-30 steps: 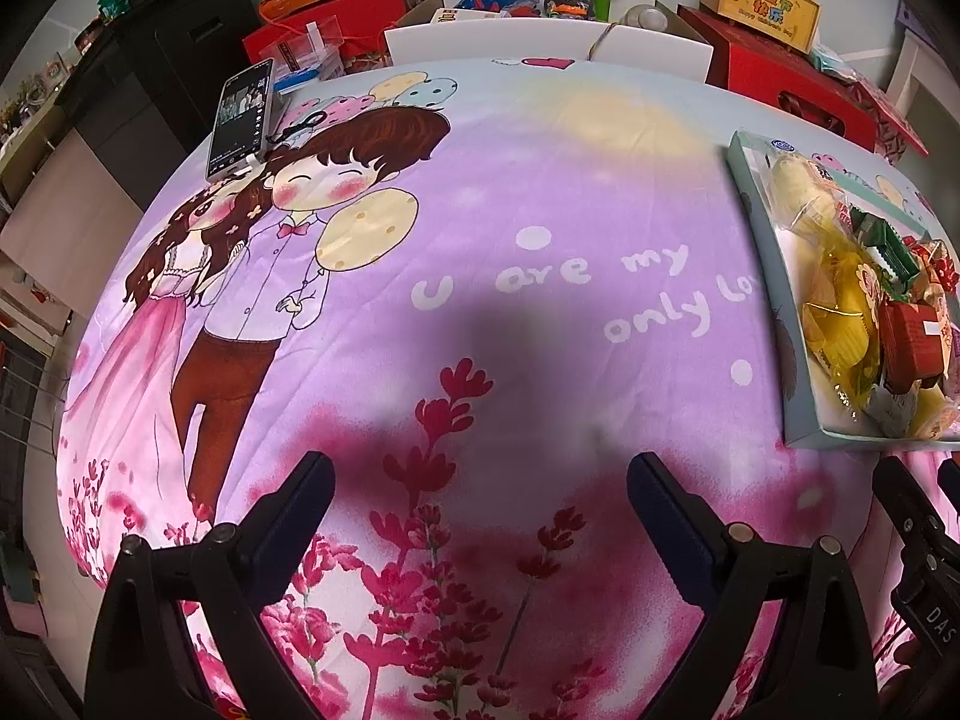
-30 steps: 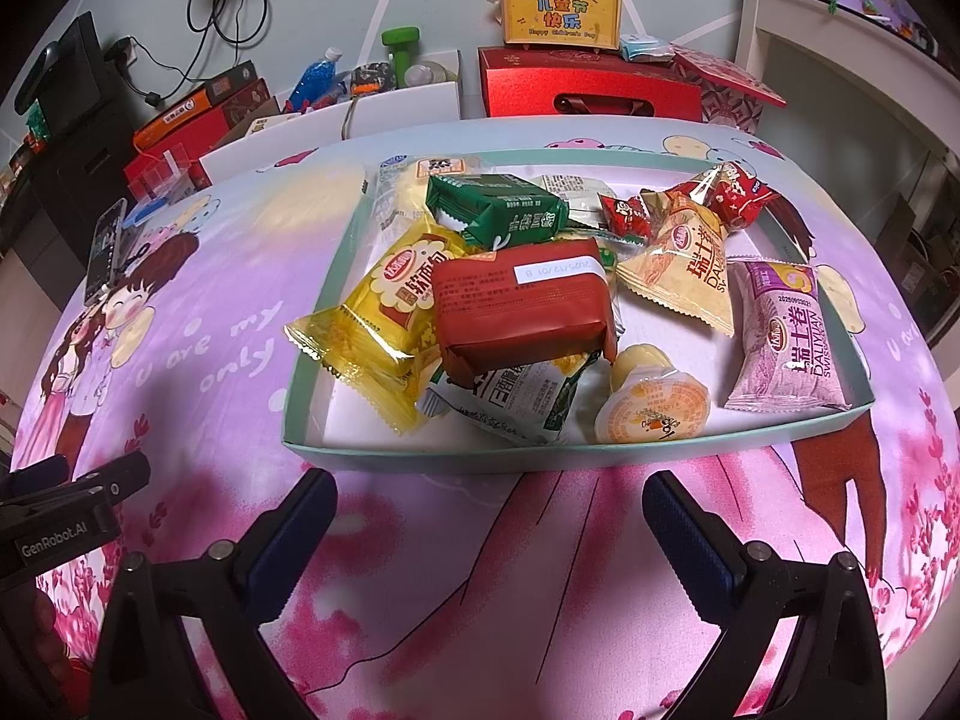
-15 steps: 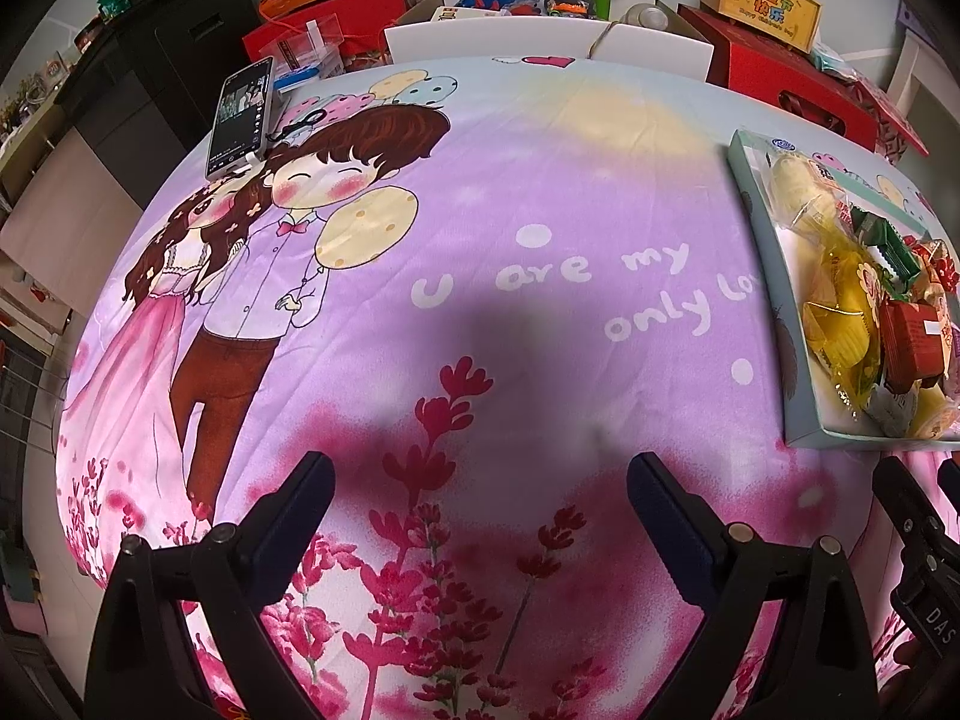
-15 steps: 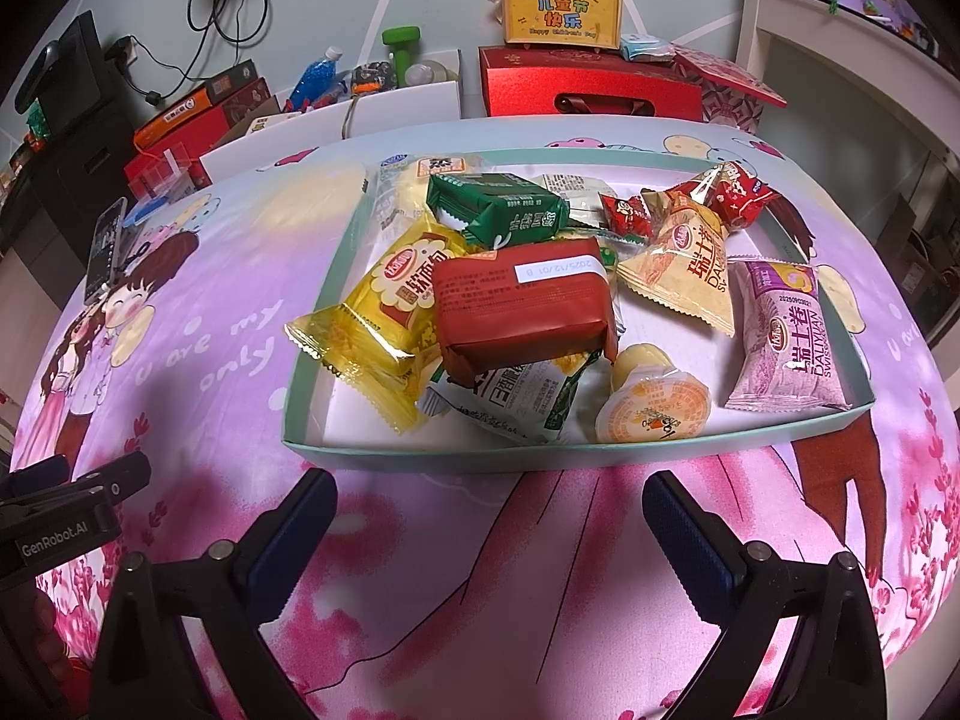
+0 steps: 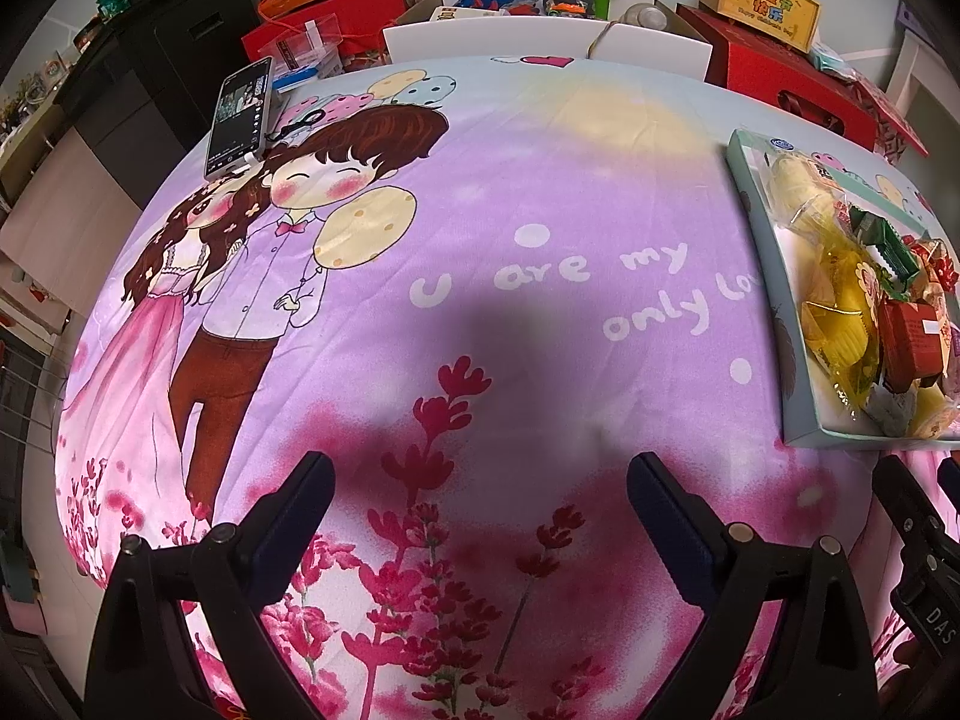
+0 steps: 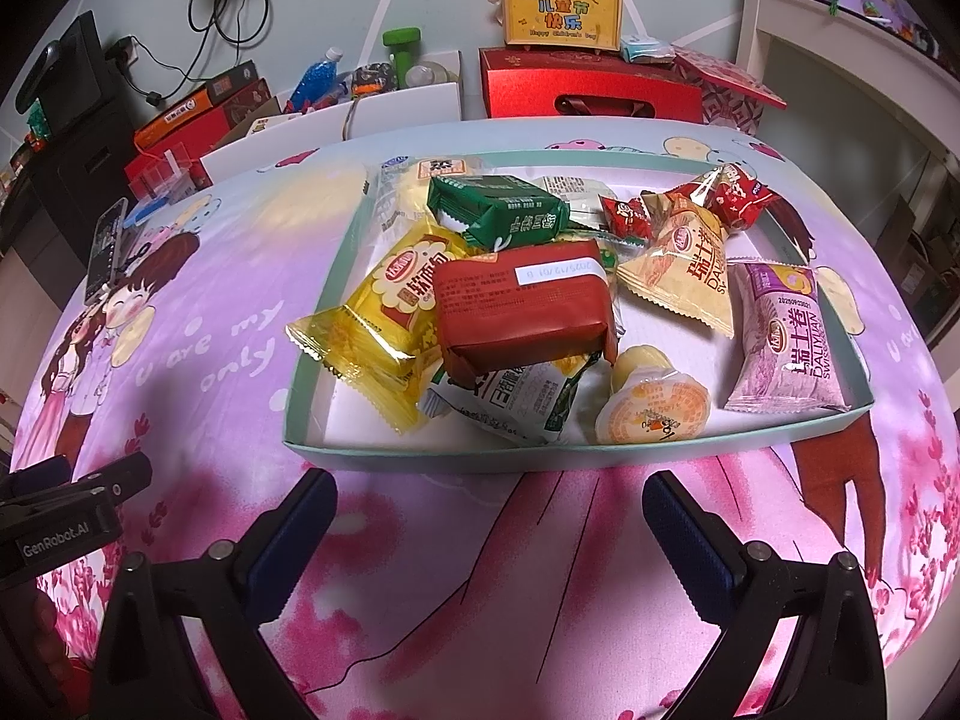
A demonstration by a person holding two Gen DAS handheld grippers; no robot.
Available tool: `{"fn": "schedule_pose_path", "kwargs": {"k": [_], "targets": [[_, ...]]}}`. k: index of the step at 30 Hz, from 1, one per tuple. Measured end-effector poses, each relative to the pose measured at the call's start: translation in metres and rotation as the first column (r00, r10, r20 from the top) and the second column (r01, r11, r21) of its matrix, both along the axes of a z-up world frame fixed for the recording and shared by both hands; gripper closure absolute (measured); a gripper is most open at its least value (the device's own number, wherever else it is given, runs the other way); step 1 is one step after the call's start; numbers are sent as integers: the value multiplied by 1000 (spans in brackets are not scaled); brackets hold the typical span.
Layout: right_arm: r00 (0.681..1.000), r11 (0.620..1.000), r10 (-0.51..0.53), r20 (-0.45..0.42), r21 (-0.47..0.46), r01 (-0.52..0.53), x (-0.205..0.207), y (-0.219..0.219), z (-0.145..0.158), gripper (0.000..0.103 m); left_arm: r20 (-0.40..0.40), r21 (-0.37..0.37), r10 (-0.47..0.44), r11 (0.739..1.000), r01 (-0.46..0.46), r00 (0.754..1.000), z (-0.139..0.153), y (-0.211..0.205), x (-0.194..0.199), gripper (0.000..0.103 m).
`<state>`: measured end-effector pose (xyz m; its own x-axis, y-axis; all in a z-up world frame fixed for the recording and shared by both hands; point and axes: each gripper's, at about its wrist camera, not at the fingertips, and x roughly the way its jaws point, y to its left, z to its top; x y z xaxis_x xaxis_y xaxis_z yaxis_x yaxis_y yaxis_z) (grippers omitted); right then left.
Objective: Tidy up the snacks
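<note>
A pale green tray full of snacks lies on the cartoon-print cloth. In it a red packet rests on top of a yellow packet, with a green packet behind, a jelly cup, a purple roll packet and a beige packet. My right gripper stands open just in front of the tray's near wall, holding nothing. My left gripper is open over bare cloth, well left of the same tray.
A phone lies at the cloth's far left corner. Red boxes, a yellow gift box, white boxes and bottles line the back edge. A white cabinet stands at the right.
</note>
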<state>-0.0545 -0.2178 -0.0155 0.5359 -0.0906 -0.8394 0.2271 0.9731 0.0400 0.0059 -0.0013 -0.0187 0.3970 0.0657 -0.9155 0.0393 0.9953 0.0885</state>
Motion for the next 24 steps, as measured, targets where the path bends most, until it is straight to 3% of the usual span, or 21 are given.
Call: {"fn": "schedule_pose_path", "kwargs": {"k": [24], "targets": [[1000,1000,0,-1,-1,0,0,0,0,0,3,-3,-5,1000,5,1000,3,0,1,5]]}}
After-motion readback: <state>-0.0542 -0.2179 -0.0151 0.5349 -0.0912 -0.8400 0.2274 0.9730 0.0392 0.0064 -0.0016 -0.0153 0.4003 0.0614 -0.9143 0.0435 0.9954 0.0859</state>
